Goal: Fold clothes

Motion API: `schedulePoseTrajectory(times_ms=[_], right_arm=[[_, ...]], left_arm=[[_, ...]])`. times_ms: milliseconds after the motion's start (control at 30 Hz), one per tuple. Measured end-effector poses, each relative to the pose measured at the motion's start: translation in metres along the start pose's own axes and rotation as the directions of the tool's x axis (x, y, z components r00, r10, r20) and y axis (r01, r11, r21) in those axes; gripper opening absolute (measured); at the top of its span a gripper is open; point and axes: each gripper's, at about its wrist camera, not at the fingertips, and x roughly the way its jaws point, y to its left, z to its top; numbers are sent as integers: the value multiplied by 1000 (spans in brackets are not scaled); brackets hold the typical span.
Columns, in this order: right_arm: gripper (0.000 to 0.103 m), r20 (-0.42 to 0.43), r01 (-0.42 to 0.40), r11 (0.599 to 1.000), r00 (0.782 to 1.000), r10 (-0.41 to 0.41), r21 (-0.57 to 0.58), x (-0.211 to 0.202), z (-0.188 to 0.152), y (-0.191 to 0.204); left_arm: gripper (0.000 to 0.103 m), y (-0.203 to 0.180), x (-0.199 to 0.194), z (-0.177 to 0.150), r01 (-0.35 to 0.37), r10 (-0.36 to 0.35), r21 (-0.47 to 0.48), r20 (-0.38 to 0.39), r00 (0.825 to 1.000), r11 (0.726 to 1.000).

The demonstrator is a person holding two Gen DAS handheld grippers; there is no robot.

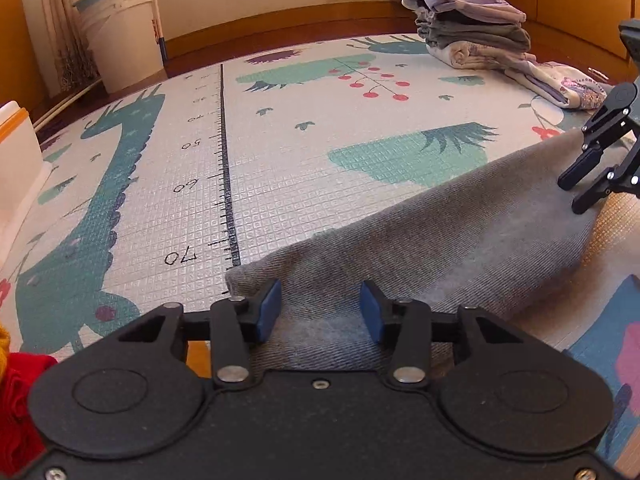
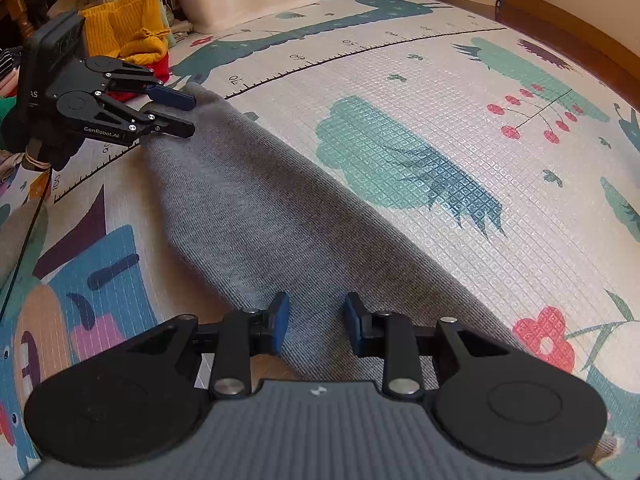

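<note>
A long grey ribbed knit garment [image 2: 256, 216] lies folded along the near edge of the embossed printed foam mat [image 1: 280, 184], whose broad middle beyond is bare, with the left gripper [image 1: 320, 312] and right gripper [image 2: 314, 322] spread open over opposite ends.

Left gripper [image 1: 320, 310] sits at 6 o'clock, jaws apart over the near end of a grey garment [image 1: 432, 236] on the play mat [image 1: 280, 168]. Right gripper [image 1: 576, 196] at 3 o'clock, also spread. Folded pile [image 1: 476, 36] around 1 o'clock.
</note>
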Motion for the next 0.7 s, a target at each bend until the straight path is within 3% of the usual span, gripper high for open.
schedulePoseTrajectory(times_ms=[67, 167, 300, 367, 433, 567, 700], right_arm=[[39, 53, 15, 1000, 998, -16, 18, -13, -4, -3], [39, 105, 51, 997, 993, -56, 51, -32, -13, -13], [39, 148, 120, 989, 980, -131, 80, -40, -15, -31], [39, 141, 133, 983, 978, -151, 128, -31, -15, -44], [41, 97, 159, 979, 980, -172, 131, -21, -27, -52], [39, 114, 240, 964, 961, -252, 111, -42, -47, -57], [38, 143, 311, 943, 935, -326, 118, -73, -64, -61]], left_arm=[[46, -3, -5, 3, 5, -5, 17, 27, 1000, 1000], [51, -7, 2, -6, -12, 13, 41, -24, 1000, 999], [51, -27, -12, 6, 19, -21, 73, 36, 999, 997], [51, -41, -8, 12, 56, -60, 83, 45, 997, 995], [51, -56, 5, 11, 81, -81, 107, -3, 997, 991], [57, -61, 17, 6, 64, -60, 75, -56, 997, 995], [56, -71, -3, 12, 117, -119, 119, 9, 993, 986]])
